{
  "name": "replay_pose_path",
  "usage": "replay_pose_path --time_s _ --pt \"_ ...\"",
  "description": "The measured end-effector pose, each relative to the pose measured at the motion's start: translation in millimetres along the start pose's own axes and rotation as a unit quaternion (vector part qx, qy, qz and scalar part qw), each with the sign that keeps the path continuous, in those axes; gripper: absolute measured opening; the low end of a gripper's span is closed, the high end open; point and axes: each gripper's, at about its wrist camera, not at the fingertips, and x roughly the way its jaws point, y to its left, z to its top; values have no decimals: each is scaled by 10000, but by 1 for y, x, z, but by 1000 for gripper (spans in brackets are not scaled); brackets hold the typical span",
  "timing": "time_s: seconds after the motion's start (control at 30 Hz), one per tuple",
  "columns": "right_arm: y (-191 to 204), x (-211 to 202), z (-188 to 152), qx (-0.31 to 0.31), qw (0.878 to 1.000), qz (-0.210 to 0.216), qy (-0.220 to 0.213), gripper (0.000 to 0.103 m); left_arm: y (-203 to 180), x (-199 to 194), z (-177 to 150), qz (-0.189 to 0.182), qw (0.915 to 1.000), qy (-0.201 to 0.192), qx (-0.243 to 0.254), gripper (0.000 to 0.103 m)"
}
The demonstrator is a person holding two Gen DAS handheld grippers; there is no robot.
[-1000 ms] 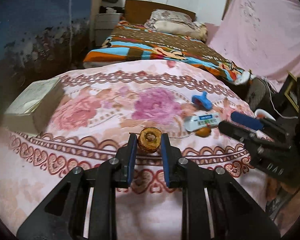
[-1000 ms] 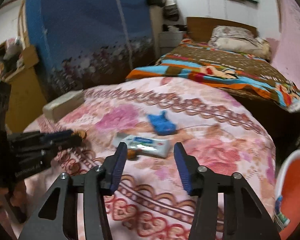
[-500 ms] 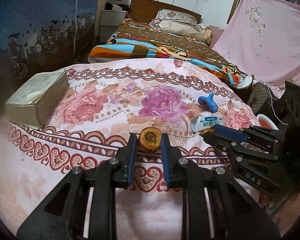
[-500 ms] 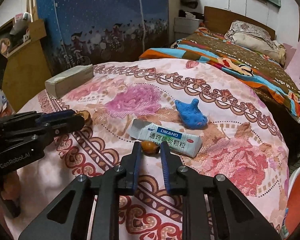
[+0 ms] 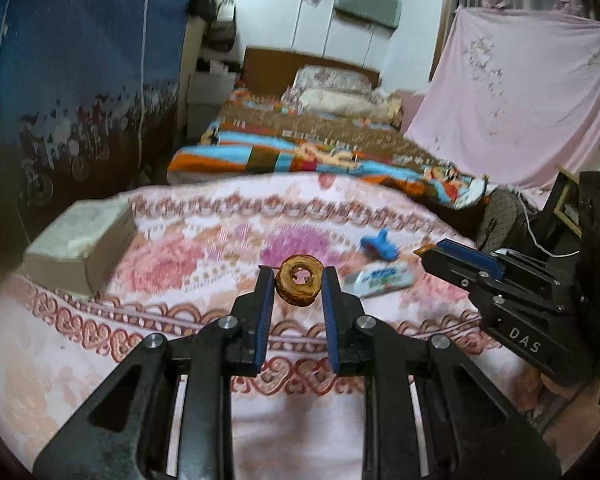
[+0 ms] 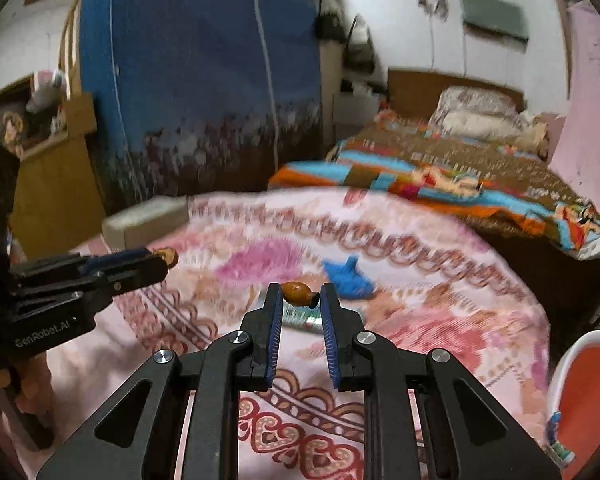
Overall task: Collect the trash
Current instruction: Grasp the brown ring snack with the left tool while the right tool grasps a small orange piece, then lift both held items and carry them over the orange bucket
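Left wrist view: our left gripper (image 5: 296, 286) pinches the brown ring scrap (image 5: 299, 285), our right gripper (image 6: 298, 296) nips the orange pit (image 6: 297, 292), both raised clear for binning.

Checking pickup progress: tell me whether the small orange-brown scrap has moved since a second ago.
Yes. The scrap left its spot against the white packet and is now clamped, lifted, in the right gripper.

We're in a home bedroom here: a bed (image 5: 300, 148) with wooden headboard (image 6: 452, 84), pillows (image 5: 340, 96) and a bright patterned blanket (image 6: 460, 176), handbags (image 5: 220, 28) hanging by the wall, and a floral pink quilt (image 5: 204, 240) spread in front
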Motion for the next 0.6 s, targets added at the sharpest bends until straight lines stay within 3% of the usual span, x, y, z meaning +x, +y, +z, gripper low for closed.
replay_pose_path --time_s 0.3,0.6 --pt "-8 -55 0 162 9888 -367 -1438 17 -34 -21 15 -195 9960 -798 359 8" --pt "-32 -92 -1 623 9702 -710 -2233 17 -74 -34 27 -491 9872 -1300 786 8"
